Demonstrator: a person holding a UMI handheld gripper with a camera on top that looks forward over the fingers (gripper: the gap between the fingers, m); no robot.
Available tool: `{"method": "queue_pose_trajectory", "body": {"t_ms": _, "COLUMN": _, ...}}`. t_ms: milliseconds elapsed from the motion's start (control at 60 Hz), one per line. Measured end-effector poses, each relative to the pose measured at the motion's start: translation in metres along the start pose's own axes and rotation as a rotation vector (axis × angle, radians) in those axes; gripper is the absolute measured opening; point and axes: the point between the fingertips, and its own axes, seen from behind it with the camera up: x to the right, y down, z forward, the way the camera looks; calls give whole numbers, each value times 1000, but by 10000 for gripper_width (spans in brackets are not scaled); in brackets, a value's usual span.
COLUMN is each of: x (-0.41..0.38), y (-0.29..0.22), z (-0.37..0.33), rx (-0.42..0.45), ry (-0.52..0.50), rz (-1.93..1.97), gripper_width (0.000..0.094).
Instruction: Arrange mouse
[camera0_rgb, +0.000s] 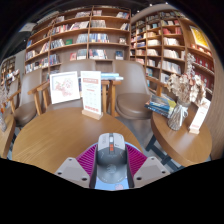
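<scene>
At six o'clock on the round wooden bench (60, 130), our tool (111, 165) clamps the smooth grey plastic mouse (111, 160) by its flanks; it looks light, rigid, slippery.

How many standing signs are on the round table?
2. A white sign stands at the table's far edge, and a taller sign stands just beside it. Both are beyond the tool, which grips the mouse.

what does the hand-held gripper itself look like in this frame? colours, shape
The hand-held gripper shows two light grey, blocky fingers with angled outer faces. Each carries a magenta pad on its inner face, curving inward. No cables, markings, hand or sleeve show in the gripper view.
</scene>
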Motion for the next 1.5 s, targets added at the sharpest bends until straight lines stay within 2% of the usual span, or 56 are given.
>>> {"method": "queue_pose_trajectory", "body": {"t_ms": 250, "x": 11, "y": 59, "z": 32, "rx": -89, "ry": -27, "rz": 43, "gripper_width": 443}}
{"method": "queue_pose_trajectory", "body": {"t_ms": 367, "x": 10, "y": 63, "z": 34, "rx": -69, "ry": -42, "rz": 18, "gripper_width": 518}}
{"method": "queue_pose_trajectory", "body": {"t_ms": 400, "x": 9, "y": 64, "z": 34, "rx": -68, "ry": -49, "rz": 5, "gripper_width": 575}}
{"method": "queue_pose_trajectory", "body": {"t_ms": 467, "x": 14, "y": 61, "z": 29, "rx": -61, "ry": -27, "rz": -8, "gripper_width": 870}}
{"method": "queue_pose_trajectory", "body": {"t_ms": 517, "x": 17, "y": 55, "z": 20, "rx": -48, "ry": -17, "rz": -13, "gripper_width": 823}}
{"method": "queue_pose_trajectory", "body": {"t_ms": 600, "x": 12, "y": 40, "z": -8, "rx": -2, "ry": -21, "rz": -29, "gripper_width": 865}}
{"method": "queue_pose_trajectory", "body": {"t_ms": 800, "x": -4, "y": 17, "z": -129, "rx": 60, "ry": -41, "rz": -21, "gripper_width": 853}}
{"method": "queue_pose_trajectory", "body": {"t_ms": 1050, "x": -30, "y": 45, "z": -258, "rx": 96, "ry": -92, "rz": -33, "gripper_width": 852}}
{"method": "queue_pose_trajectory", "body": {"t_ms": 1317, "x": -42, "y": 85, "z": -299, "rx": 80, "ry": -107, "rz": -61, "gripper_width": 856}}
{"method": "queue_pose_trajectory", "body": {"t_ms": 1500, "x": -49, "y": 81, "z": -305, "rx": 109, "ry": -103, "rz": -86, "gripper_width": 853}}
